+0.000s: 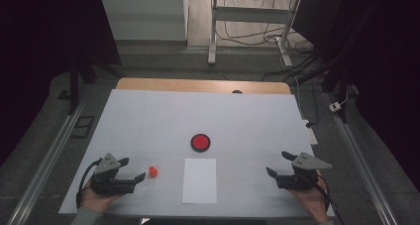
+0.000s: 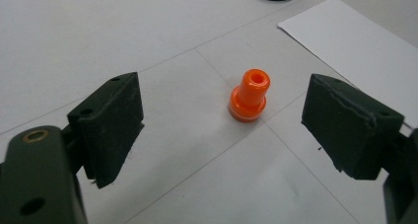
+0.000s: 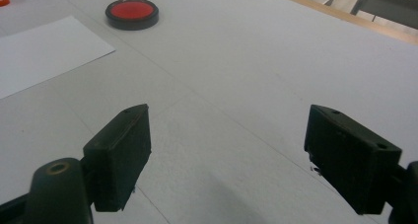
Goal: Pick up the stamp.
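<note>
A small orange stamp-like piece [image 1: 153,172] [image 2: 250,95] stands upright on the white table, with a hole in its top. My left gripper [image 1: 132,168] [image 2: 224,132] rests at the table's near left, open, its jaws pointing at the orange piece, which stands a little beyond them and untouched. A round black pad with a red centre [image 1: 200,142] [image 3: 132,13] lies near the table's middle. Just in front of it lies a white paper sheet [image 1: 199,180] [image 2: 355,41] [image 3: 39,51]. My right gripper [image 1: 279,163] [image 3: 226,160] rests at the near right, open, with bare table between its jaws.
The white table top [image 1: 148,121] has a wooden far edge [image 1: 203,85]. Beyond it are desk legs and cables [image 1: 257,36] on the floor. Metal rails [image 1: 49,155] run along both sides of the table.
</note>
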Action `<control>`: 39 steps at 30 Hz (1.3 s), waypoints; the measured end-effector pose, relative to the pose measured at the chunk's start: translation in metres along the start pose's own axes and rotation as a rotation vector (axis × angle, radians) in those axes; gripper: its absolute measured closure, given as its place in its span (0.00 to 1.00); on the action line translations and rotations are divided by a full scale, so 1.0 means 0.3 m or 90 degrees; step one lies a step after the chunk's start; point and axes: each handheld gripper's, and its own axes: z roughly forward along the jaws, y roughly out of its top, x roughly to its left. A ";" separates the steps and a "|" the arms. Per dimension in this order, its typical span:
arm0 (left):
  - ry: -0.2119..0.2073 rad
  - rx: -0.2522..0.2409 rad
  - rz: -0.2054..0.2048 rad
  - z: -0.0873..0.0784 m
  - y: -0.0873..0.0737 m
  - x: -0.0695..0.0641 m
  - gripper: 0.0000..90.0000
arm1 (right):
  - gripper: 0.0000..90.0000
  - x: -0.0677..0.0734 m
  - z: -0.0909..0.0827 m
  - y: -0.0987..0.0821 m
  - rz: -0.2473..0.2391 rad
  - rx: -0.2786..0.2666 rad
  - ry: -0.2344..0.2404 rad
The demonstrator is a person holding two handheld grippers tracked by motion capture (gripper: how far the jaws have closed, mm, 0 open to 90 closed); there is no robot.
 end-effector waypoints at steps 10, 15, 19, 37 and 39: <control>-0.003 -0.003 0.001 -0.002 -0.001 0.002 0.18 | 0.23 -0.001 0.004 -0.005 -0.003 0.006 -0.003; -0.003 -0.005 0.003 -0.011 -0.002 -0.004 0.18 | 0.24 -0.002 0.002 -0.006 -0.002 0.008 -0.003; -0.002 -0.005 0.004 -0.013 0.001 -0.006 0.18 | 0.24 -0.003 0.005 -0.008 -0.004 0.010 -0.004; -0.009 -0.015 0.023 -0.030 0.037 -0.023 0.19 | 0.26 0.002 0.004 -0.006 -0.003 0.008 -0.005; -0.011 -0.016 0.029 -0.031 0.049 -0.029 0.19 | 0.26 0.003 0.004 -0.005 -0.004 0.006 -0.004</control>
